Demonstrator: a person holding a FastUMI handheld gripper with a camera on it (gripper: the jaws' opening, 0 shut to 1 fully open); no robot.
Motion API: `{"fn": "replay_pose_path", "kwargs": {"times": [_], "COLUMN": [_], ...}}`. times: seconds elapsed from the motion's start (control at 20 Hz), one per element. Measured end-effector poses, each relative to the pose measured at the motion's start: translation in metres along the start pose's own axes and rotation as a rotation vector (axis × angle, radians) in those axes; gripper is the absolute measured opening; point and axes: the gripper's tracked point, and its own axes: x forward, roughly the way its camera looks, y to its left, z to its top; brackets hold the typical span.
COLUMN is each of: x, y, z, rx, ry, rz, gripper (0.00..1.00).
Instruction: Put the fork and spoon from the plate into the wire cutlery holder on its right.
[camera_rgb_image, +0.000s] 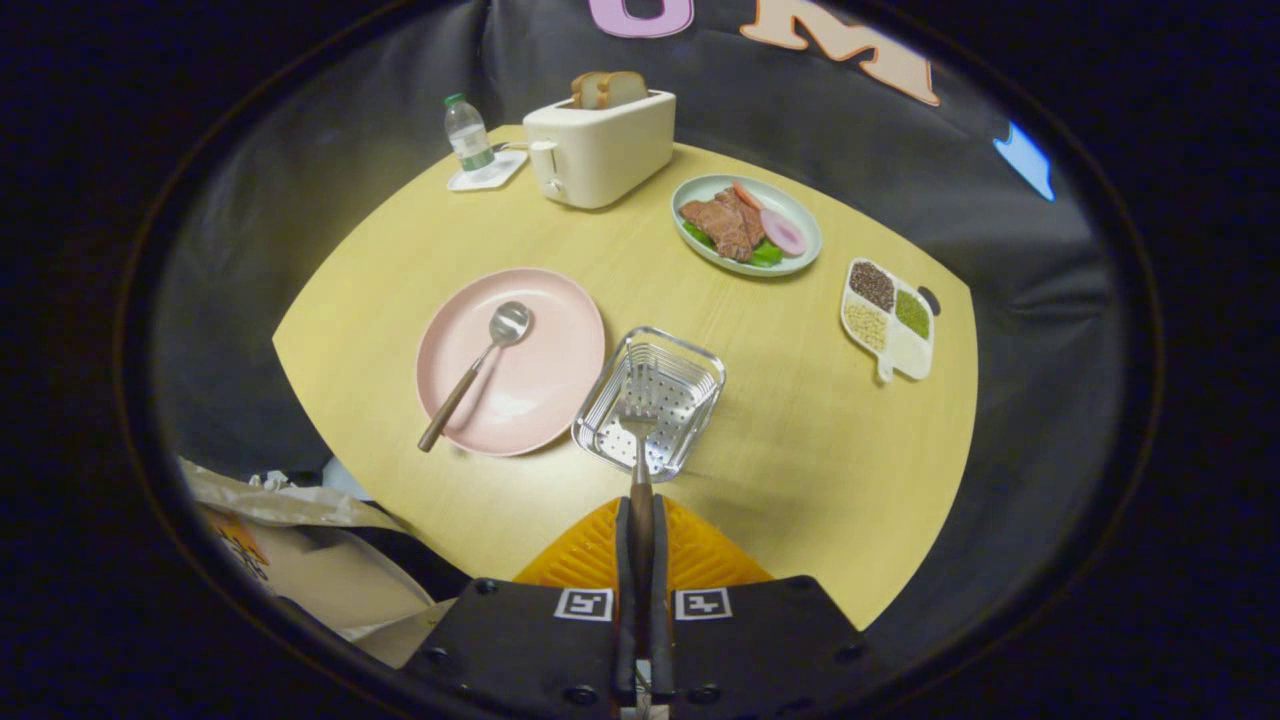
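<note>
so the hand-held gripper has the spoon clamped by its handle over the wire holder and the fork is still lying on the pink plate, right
Not quite: the two are swapped. In the gripper view the hand-held gripper is shut on the fork by its handle, tines held over the wire holder, and it is the spoon that lies on the pink plate.

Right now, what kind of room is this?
Probably a mock breakfast table in a booth: a toaster with bread, a dish of meat, and the gripper shut on a fork above the holder.

pink plate (540, 380), yellow table (800, 440)
</note>
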Motion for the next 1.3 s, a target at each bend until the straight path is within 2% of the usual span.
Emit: {"fn": "replay_pose_path", "kwargs": {"times": [0.6, 0.85, 1.1, 1.3], "x": [0.024, 0.030, 0.032, 0.029], "y": [-0.003, -0.001, -0.002, -0.001], "z": [0.011, 0.017, 0.026, 0.029], "rx": [-0.035, -0.032, -0.009, 0.028], "ry": [0.160, 0.155, 0.108, 0.069], "rz": [-0.007, -0.016, -0.028, -0.015], "gripper": [0.08, 0.09, 0.15, 0.49]}}
